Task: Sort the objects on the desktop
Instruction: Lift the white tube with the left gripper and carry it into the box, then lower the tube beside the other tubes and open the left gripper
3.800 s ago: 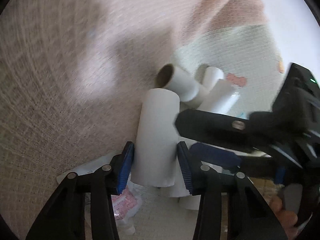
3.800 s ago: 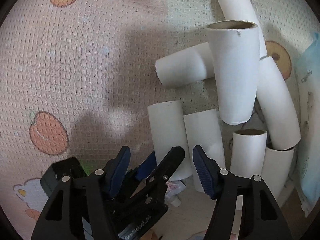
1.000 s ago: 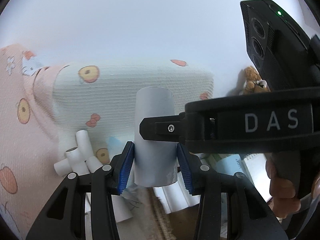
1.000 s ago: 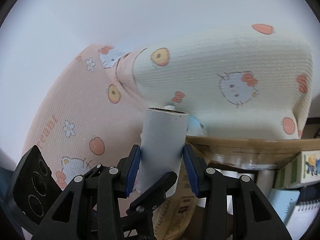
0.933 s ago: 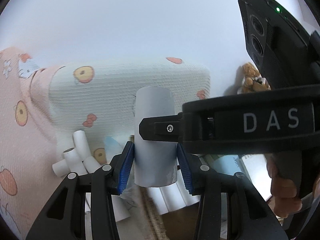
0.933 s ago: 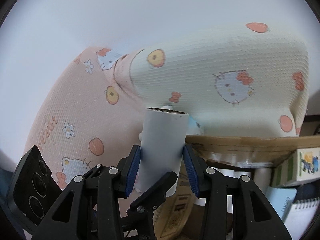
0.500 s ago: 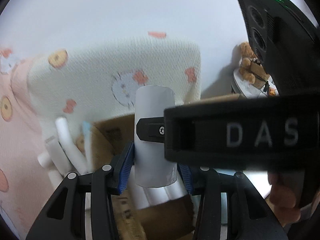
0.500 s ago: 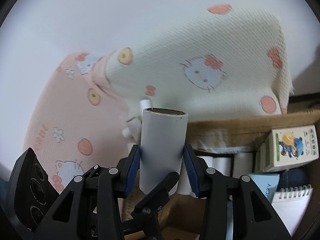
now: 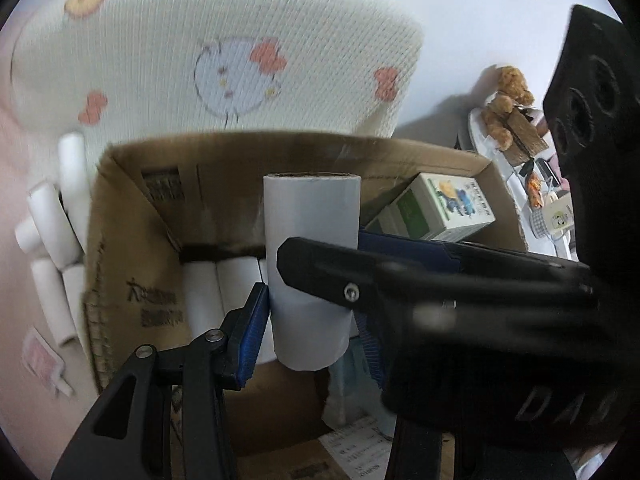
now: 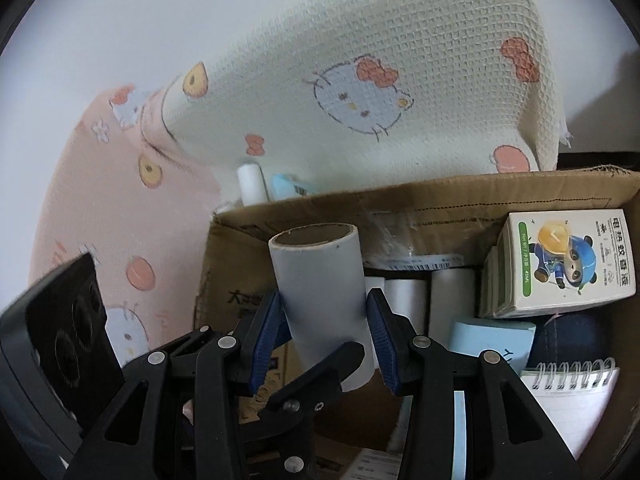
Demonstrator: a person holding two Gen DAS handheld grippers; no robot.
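Note:
Each gripper holds a white cardboard tube upright over an open cardboard box (image 9: 120,240). My left gripper (image 9: 312,320) is shut on a tube (image 9: 312,248); the right gripper's black body crosses in front of it. My right gripper (image 10: 326,332) is shut on another tube (image 10: 320,284) above the box (image 10: 440,200). Several white tubes (image 9: 216,292) lie side by side in the box's back left, also seen in the right wrist view (image 10: 408,300). More tubes (image 9: 52,240) lie outside the box on the left.
The box also holds a small printed carton (image 10: 560,260), a pale blue pack (image 10: 488,336), a spiral notepad (image 10: 568,396) and a dark item (image 10: 576,336). A cream cartoon-print cloth (image 10: 360,80) rises behind. A teddy bear (image 9: 508,104) sits on a shelf far right.
Both grippers have carried their tubes from the pile on the pink mat, up and rightward, to over the open box. The box interior now fills the lower views.

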